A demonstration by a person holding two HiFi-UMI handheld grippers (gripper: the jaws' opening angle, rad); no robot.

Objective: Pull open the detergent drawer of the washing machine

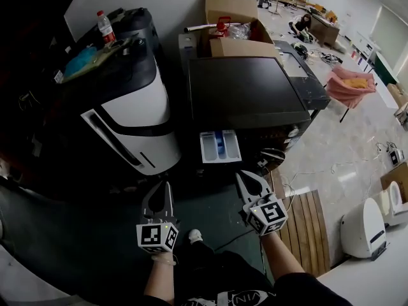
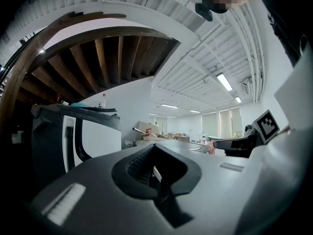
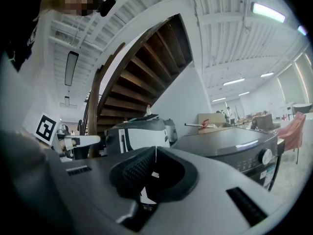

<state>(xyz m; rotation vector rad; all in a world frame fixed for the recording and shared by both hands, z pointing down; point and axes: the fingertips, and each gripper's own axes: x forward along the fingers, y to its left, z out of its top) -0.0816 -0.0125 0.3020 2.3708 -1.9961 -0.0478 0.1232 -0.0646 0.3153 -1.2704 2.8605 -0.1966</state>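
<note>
Workshop clutter is ringing the washing machine (image 1: pixel 245 91), its detergent drawer (image 1: pixel 220 146) sitting pulled open; left gripper (image 1: pixel 164 190) and right gripper (image 1: pixel 245 178), jaws together and empty before it, are probably needing only retreat.

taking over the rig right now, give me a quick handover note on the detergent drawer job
Grippers: the left gripper has its jaws together and holds nothing. The right gripper is the same, jaws together and empty. Both are in front of the machine and touch nothing.
Things: the dark washing machine stands ahead. Its detergent drawer sticks out of the front, with its compartments showing from above.
Done: the drawer is pulled open.
Left: nothing on the drawer, by the look of it. Keep both grippers clear of it.
</note>
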